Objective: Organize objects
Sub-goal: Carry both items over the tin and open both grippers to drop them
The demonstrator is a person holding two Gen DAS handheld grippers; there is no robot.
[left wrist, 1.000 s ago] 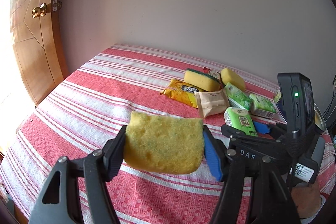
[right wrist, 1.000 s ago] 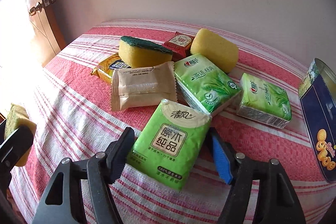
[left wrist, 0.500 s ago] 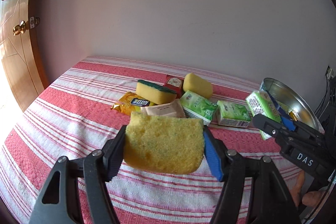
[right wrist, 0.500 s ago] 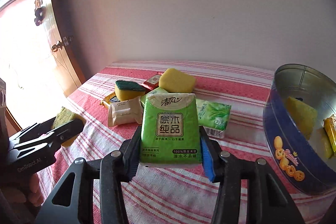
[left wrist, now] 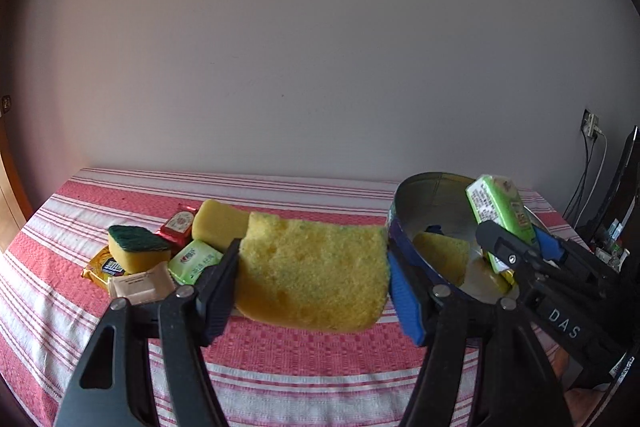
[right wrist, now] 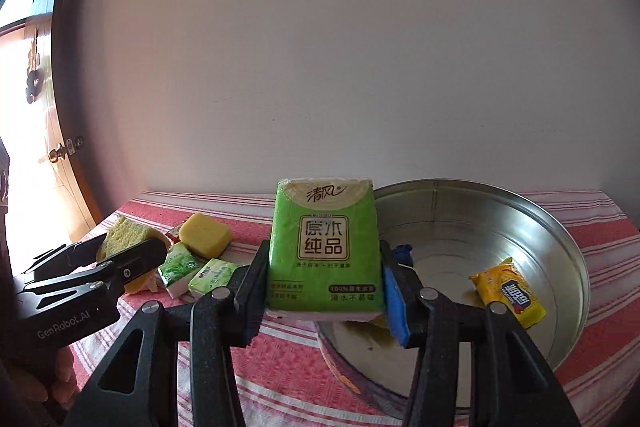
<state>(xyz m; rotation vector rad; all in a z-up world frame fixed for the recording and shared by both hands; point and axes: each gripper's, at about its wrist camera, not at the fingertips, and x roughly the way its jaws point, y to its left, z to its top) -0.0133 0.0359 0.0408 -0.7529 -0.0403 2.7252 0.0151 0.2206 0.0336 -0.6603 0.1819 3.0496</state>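
My left gripper (left wrist: 314,267) is shut on a flat yellow sponge (left wrist: 316,267), held in the air over the striped tablecloth just left of the round metal tin (left wrist: 420,195). My right gripper (right wrist: 322,275) is shut on a green tissue pack (right wrist: 324,247), held upright above the near rim of the tin (right wrist: 520,227). From the left wrist view the same pack (left wrist: 500,219) hangs over the tin's opening. Inside the tin lie a yellow snack packet (right wrist: 508,291) and a yellow sponge (left wrist: 440,251).
On the cloth left of the tin sits a cluster: a green-topped sponge (left wrist: 134,247), a plain yellow sponge (left wrist: 218,223), a red packet (left wrist: 178,227), a beige packet (left wrist: 140,285), and two green tissue packs (right wrist: 178,267) (right wrist: 212,275). A door (right wrist: 48,167) stands at left; cables (left wrist: 592,163) hang at right.
Both grippers have swung to the right toward the tin. The right one shut on the green tissue pack, lifted it off the cloth, and now holds it over the tin.
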